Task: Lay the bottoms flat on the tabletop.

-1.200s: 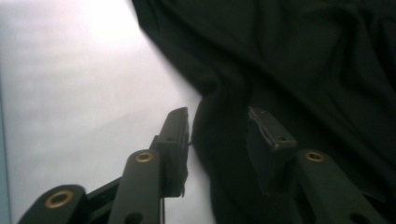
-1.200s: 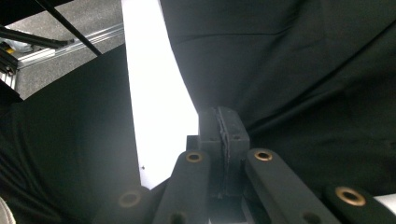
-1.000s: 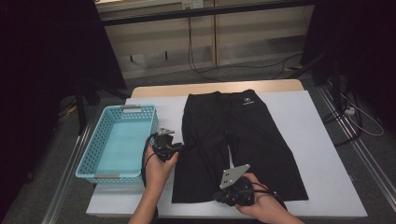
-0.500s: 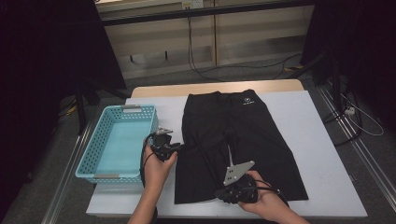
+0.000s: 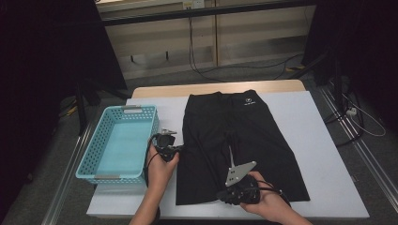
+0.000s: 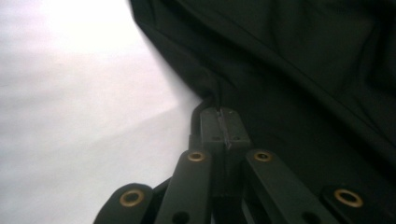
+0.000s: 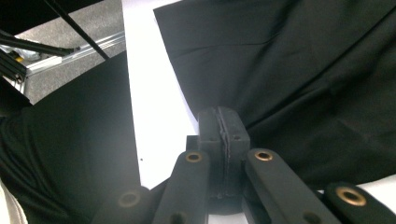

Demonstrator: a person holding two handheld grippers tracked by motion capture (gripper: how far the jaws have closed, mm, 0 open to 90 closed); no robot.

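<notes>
A pair of black shorts [image 5: 244,140] lies flat on the white table [image 5: 319,140], waistband at the far side. My left gripper [image 5: 179,150] is at the shorts' left edge. Its jaws have just been closing and now pinch that edge of the shorts [image 6: 299,70] between the left gripper's tips [image 6: 219,114]. My right gripper [image 5: 220,195] is at the near hem of the left leg. In the right gripper view the right gripper [image 7: 219,116] is shut on the hem, and folds of the shorts [image 7: 303,70] run out from its tips.
A light blue plastic basket [image 5: 119,140] stands at the table's left edge, just left of my left hand. The table's right half is bare white surface. Beyond the far edge are cables on the floor and dark stands.
</notes>
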